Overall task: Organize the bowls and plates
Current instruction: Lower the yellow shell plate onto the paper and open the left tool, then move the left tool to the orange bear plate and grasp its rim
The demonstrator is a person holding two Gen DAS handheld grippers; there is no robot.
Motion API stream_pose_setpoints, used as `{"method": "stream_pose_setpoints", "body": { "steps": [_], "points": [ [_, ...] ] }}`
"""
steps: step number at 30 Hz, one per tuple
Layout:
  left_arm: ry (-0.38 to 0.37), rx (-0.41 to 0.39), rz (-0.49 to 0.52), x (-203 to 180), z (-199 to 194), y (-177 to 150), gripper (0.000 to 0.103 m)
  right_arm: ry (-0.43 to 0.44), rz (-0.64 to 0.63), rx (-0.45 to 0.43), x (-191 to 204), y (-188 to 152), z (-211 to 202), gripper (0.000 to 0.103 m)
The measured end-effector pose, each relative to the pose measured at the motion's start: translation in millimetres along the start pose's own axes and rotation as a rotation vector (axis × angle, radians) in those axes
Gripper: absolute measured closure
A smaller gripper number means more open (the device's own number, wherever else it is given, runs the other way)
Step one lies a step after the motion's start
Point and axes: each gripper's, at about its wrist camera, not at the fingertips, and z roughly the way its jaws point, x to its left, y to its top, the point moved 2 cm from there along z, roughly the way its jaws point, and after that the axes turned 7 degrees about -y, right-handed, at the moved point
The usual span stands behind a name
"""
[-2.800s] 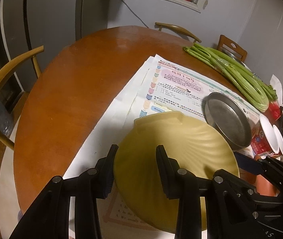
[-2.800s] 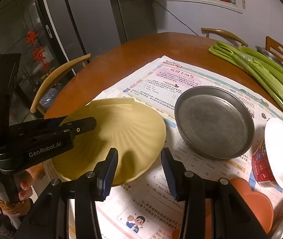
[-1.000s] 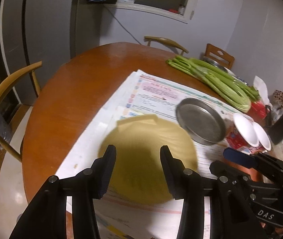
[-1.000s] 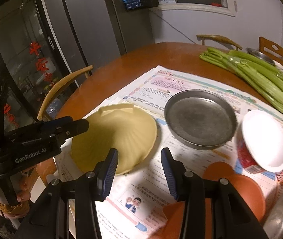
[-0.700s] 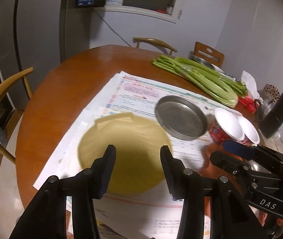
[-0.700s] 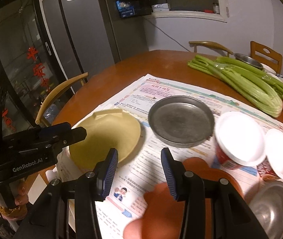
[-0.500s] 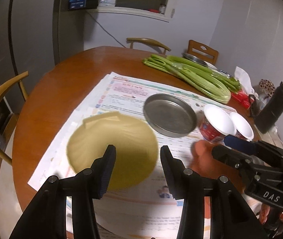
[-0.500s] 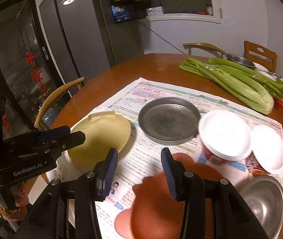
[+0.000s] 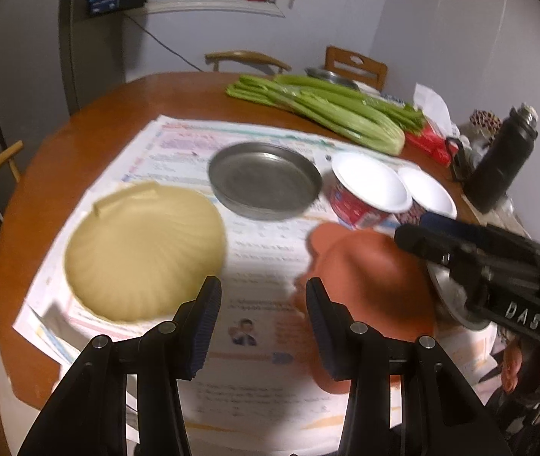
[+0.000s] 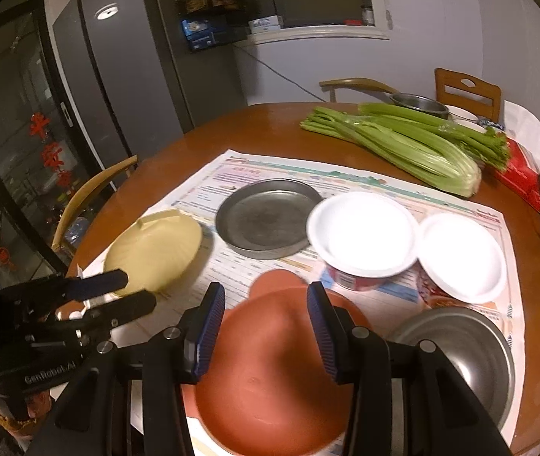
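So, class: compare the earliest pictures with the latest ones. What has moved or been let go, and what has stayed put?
The yellow shell-shaped plate, earlier between the left hand-held gripper fingers, now lies released on the newspaper. Both grippers have drawn back from it, and the right hand-held gripper now hangs over the orange heart-shaped plate. The round metal pan, two white-lidded cups and celery stayed put.

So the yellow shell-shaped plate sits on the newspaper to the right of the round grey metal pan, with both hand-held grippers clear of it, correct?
Not quite: the yellow shell-shaped plate lies on the newspaper to the left of the round grey metal pan, not the right. The right wrist view shows it. Both hand-held grippers, left and right, are clear of it.
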Motion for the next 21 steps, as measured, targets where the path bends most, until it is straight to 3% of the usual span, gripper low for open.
{"method": "stream_pose_setpoints", "body": {
  "steps": [13, 21],
  "points": [
    [-0.043, 0.153, -0.011, -20, 41, -31, 0.055, -0.050, -0.031, 0.050, -24, -9, 13, 0.057],
    [-0.059, 0.175, -0.016, -29, 54, -34, 0.055, -0.075, -0.082, 0.108, -28, -8, 37, 0.057]
  ]
}}
